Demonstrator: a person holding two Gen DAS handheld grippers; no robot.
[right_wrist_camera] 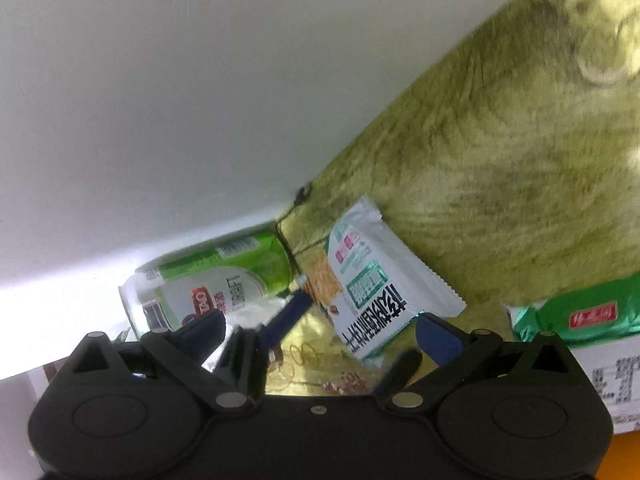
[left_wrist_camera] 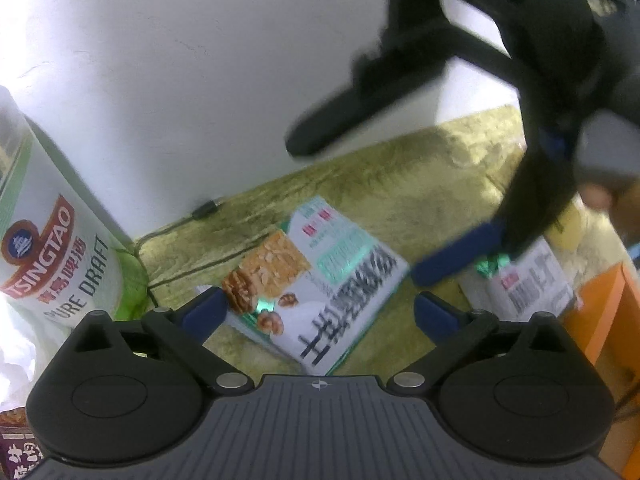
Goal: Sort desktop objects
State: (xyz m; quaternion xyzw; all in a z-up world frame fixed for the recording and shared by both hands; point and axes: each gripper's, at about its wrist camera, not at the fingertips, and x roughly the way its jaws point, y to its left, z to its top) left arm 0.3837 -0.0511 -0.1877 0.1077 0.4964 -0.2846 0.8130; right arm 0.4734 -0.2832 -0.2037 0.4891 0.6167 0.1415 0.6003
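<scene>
My left tool (left_wrist_camera: 318, 306) stood wide, its blue pads apart over the near end of the walnut snack packet (left_wrist_camera: 316, 280) and pressing on nothing; the packet lay flat on the green cloth of the table (left_wrist_camera: 420, 168), close to the white wall (left_wrist_camera: 180, 80). I judged this to be a placing step just done, or a pick not yet made; I could not tell which. My right tool (right_wrist_camera: 320, 330) also stood wide and held nothing. In the left view one of its blue pads hung low between that packet and a second packet (left_wrist_camera: 528, 280) to the right of it. The next move, as I judged it, called for choosing one packet, closing on its edge rather than its flat face, and keeping the two tools clear of each other, for they were crowded together. A beer can (left_wrist_camera: 52, 256) stood upright at the left, beside the wall. An orange box (left_wrist_camera: 600, 312) showed at the right edge, and what it held was out of sight.
</scene>
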